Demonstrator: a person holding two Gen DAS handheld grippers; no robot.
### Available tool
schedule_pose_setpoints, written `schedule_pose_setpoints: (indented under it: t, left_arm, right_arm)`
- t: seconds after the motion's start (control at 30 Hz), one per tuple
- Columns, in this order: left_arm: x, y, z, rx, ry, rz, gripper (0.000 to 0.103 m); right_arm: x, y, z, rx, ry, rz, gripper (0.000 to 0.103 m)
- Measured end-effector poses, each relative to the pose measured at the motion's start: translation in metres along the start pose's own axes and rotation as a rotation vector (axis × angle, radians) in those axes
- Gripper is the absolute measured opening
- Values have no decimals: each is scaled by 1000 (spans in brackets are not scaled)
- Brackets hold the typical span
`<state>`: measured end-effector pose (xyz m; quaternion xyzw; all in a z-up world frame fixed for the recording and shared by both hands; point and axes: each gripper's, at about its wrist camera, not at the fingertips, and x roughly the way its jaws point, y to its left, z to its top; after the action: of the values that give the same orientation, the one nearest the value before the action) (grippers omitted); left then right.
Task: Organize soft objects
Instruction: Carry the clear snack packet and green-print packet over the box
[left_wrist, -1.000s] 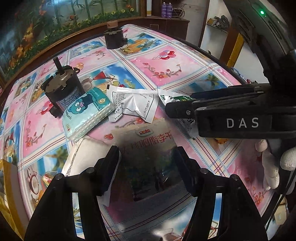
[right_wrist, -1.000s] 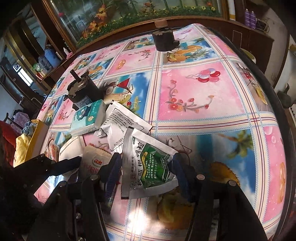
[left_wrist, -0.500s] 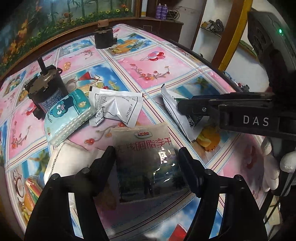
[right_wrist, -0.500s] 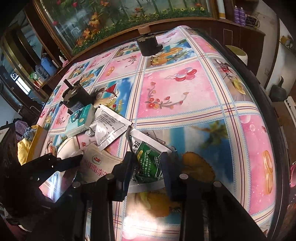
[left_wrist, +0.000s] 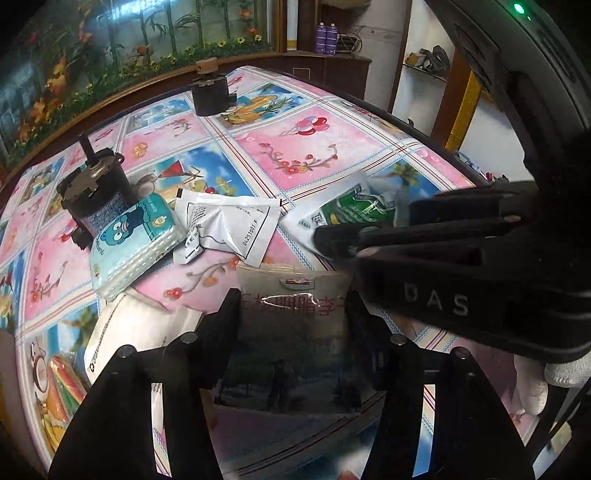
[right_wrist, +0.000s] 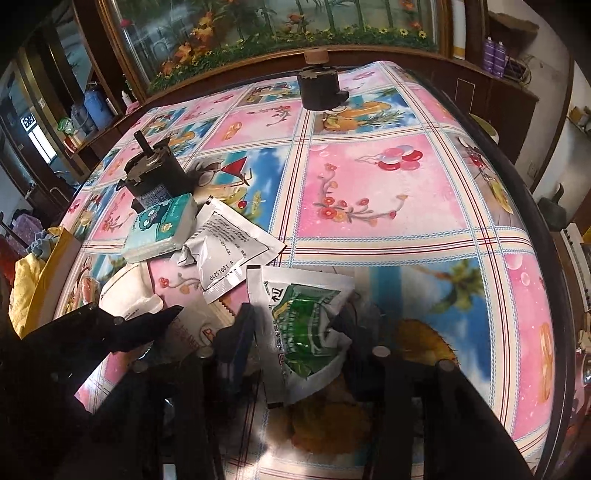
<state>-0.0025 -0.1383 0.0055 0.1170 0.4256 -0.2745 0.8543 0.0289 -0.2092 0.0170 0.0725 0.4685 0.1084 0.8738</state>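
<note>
A beige Dole snack pouch (left_wrist: 291, 332) lies flat on the patterned tablecloth between my left gripper's (left_wrist: 291, 317) fingers. The jaws are closing, and the pads stand at the pouch's side edges without creasing it. My right gripper (right_wrist: 291, 332) is shut on a green-and-white sachet (right_wrist: 303, 325), which is crumpled between the pads. In the left wrist view that gripper (left_wrist: 325, 236) comes in from the right with the sachet (left_wrist: 351, 206) at its tip. A teal tissue pack (left_wrist: 133, 243), a silver sachet (left_wrist: 229, 225) and a white flat pouch (left_wrist: 122, 332) lie close by.
A black motor (left_wrist: 92, 188) stands behind the tissue pack, and a second dark motor (right_wrist: 317, 88) stands at the table's far edge. A white-gloved hand (left_wrist: 532, 380) holds the right gripper. Yellow cloth (right_wrist: 26, 280) lies off the table's left side. The table edge (right_wrist: 546, 258) curves along the right.
My right gripper's fingers came together on the green-and-white sachet and crumpled it. My left gripper's fingers widened, then narrowed onto the Dole pouch's sides.
</note>
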Motion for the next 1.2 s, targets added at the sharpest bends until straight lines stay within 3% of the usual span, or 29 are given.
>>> schedule_pose_setpoints:
  t: [0.23, 0.57, 0.73, 0.9, 1.2]
  left_arm:
    - [-25, 10, -10, -90, -18, -58, 52]
    - [-113, 38, -33, -215, -138, -75, 53]
    - [-164, 78, -53, -287, -194, -9, 53]
    - [-205, 129, -75, -356, -229, 126, 53]
    - [-222, 212, -104, -456, -205, 340, 53]
  right_arm:
    - [-23, 2, -10, 21, -43, 21, 15]
    - [-59, 45, -13, -28, -89, 64, 15]
    - [-69, 89, -10, -101, -96, 124, 15]
    - [-74, 141, -10, -181, -92, 198, 15]
    - [-63, 237, -14, -330, -49, 311, 15]
